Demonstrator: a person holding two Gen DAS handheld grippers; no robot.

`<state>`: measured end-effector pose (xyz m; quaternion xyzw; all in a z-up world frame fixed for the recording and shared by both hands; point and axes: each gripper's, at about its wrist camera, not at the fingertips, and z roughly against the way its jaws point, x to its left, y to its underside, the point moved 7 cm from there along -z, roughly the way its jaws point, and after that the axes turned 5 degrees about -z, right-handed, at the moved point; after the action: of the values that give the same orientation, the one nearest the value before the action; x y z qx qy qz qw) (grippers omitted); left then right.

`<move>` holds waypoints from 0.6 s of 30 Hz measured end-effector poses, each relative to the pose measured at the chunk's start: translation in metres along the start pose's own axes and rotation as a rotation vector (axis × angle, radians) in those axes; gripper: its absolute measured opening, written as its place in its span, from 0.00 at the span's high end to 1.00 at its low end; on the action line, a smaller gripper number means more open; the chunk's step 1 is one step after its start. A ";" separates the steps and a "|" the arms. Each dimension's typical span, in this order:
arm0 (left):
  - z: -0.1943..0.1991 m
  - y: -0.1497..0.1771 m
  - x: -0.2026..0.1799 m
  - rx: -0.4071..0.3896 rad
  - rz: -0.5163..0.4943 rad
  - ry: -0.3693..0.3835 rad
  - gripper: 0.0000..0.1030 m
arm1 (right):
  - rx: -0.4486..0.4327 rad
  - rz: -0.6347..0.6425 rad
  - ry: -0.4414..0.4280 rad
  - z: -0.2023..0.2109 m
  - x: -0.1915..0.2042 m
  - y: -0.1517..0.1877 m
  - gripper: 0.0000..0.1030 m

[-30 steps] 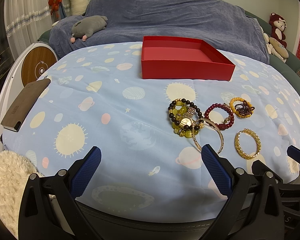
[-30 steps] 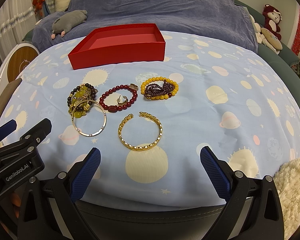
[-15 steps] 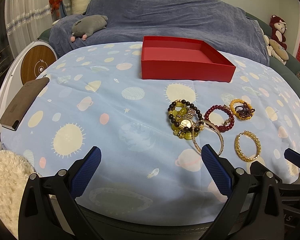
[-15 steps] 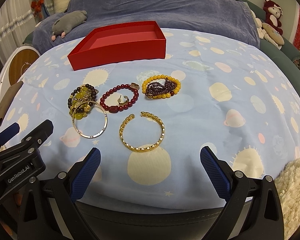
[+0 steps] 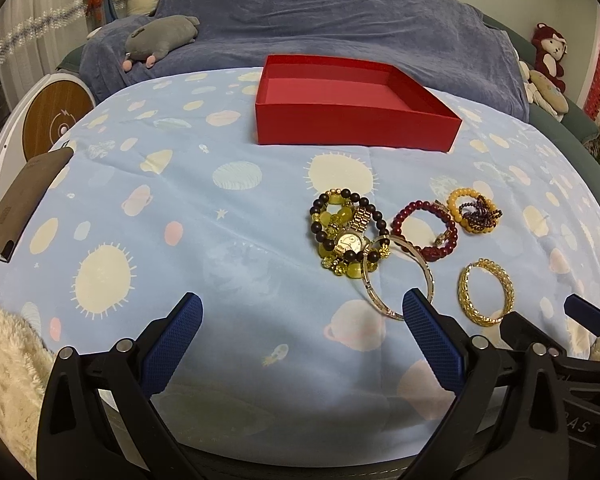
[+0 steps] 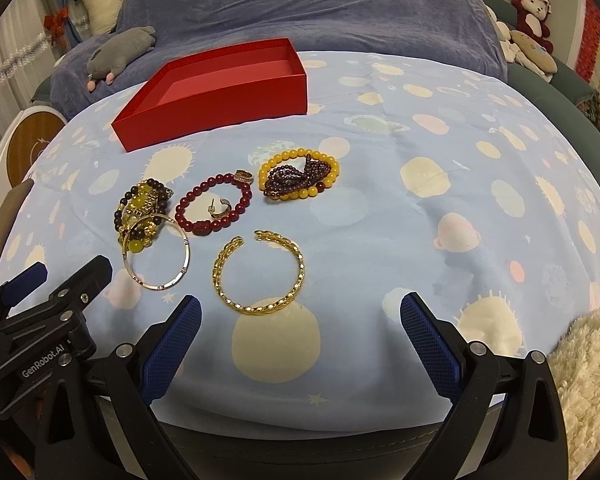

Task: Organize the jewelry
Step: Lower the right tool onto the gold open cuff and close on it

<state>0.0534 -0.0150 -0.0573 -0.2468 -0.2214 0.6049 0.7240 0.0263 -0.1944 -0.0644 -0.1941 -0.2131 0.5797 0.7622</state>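
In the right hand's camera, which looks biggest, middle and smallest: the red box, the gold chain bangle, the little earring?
1. Red box, though it lies farthest away.
2. Gold chain bangle, nearer the camera.
3. Earring, tiny, inside the red bead bracelet.

I'm working in a home living room: a sofa under a blue throw, plush toys along it, curtains at left, and a table draped in a planet-print cloth.

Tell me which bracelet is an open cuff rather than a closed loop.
The gold chain-link cuff, lying nearest the right gripper: it has a gap at its far side. The beaded bracelets and the thin bangle form closed loops.
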 end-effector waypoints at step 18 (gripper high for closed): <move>0.000 0.002 0.022 0.017 0.063 -0.052 0.07 | 0.050 0.049 -0.054 -0.019 0.020 -0.006 0.13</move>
<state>0.0554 0.0074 -0.0585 -0.2316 -0.2270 0.6356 0.7006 0.0462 -0.1773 -0.0753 -0.1644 -0.2143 0.6084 0.7463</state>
